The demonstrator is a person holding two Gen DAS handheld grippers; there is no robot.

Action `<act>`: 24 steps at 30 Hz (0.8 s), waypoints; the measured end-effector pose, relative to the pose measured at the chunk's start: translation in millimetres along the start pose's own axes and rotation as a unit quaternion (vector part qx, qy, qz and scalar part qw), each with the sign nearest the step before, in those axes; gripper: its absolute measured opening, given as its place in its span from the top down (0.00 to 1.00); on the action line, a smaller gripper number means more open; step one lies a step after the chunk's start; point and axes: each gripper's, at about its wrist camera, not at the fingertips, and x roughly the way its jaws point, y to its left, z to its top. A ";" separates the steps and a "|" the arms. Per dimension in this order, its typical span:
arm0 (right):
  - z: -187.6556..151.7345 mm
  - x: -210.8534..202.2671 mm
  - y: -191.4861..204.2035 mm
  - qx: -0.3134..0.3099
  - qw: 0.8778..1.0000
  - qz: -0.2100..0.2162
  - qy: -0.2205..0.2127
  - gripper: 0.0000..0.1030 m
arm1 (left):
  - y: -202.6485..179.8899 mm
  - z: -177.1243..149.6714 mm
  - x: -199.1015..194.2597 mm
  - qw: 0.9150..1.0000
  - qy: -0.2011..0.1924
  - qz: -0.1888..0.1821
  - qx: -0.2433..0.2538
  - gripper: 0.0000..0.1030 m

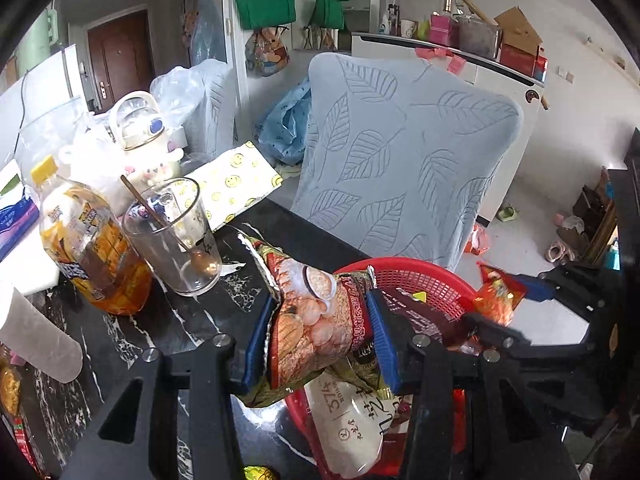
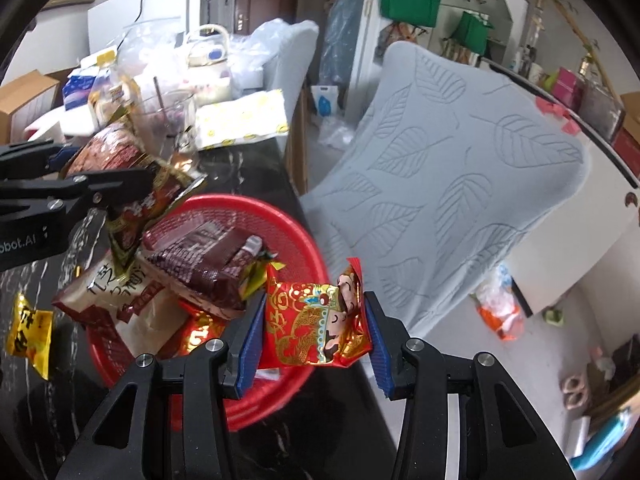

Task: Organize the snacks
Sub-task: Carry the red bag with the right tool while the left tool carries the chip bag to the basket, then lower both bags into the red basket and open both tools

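Black marble-veined tabletop (image 1: 168, 320), crowded: orange drink bottle (image 1: 86, 248), empty glass (image 1: 176, 236) with a spoon inside, smiley-print pad (image 1: 236, 184), cardboard tube (image 1: 36, 332) at the left edge. Beyond, grey leaf-pattern chair back (image 1: 400, 152), green bags (image 1: 264, 4) on the wall, brown door (image 1: 120, 44), white floor.

Red mesh basket (image 2: 292, 236) at the tabletop edge, holding a dark brown packet (image 2: 208, 268) and a white-and-brown bag (image 2: 116, 292), partly under other wrappers; print on them too blurred to read. Yellow snack packet (image 2: 30, 332) lying on the tabletop just beside the basket. Basket half hidden behind the grippers in the left wrist view.

Left gripper (image 1: 324, 332): blue fingers (image 1: 384, 344) clenched on a brown-and-gold snack bag (image 1: 316, 316), held above the near rim of the basket, bag crumpled at the pinch. Right gripper (image 2: 316, 340): fingers (image 2: 250, 344) clamped on a red-and-gold snack pack (image 2: 316, 324) with a cartoon figure, held over the basket's right edge.
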 end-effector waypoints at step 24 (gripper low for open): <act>-3.8 11.1 9.0 -0.017 1.000 0.023 -0.011 0.54 | -10.1 -14.1 -2.8 0.998 -0.011 -0.006 0.058 0.50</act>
